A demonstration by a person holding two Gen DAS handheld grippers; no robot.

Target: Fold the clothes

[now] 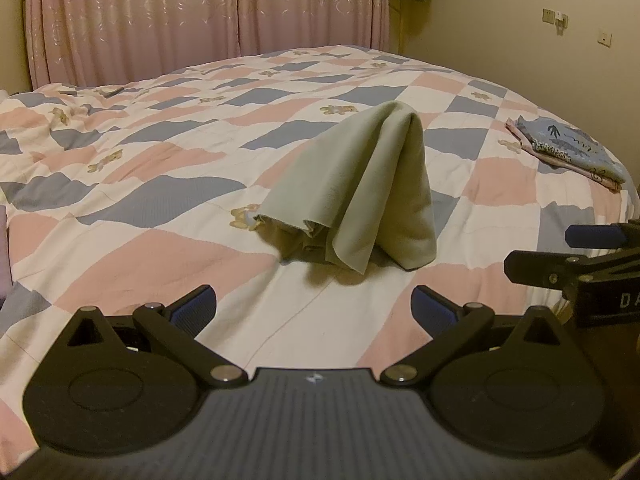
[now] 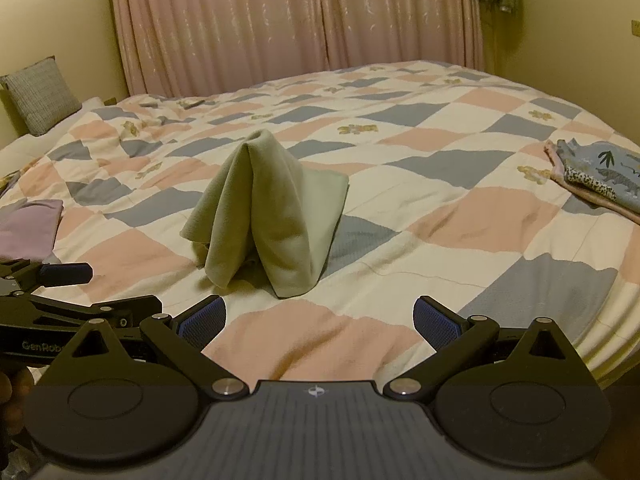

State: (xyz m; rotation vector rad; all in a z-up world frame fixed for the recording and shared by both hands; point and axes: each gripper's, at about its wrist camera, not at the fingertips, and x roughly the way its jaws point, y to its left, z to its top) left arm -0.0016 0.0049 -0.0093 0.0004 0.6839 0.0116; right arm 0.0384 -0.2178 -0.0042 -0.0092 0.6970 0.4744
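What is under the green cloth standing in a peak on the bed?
The green cloth rests on the patchwork quilt. Bunched folds of its own fabric show at the base; whatever props up the peak is covered.

A pale green cloth point(image 2: 268, 216), peaked like a tent, is seen on a checked quilt point(image 2: 460, 216); the right gripper point(image 2: 319, 318) is held open, folded patterned clothes point(image 2: 600, 176) at two o'clock.
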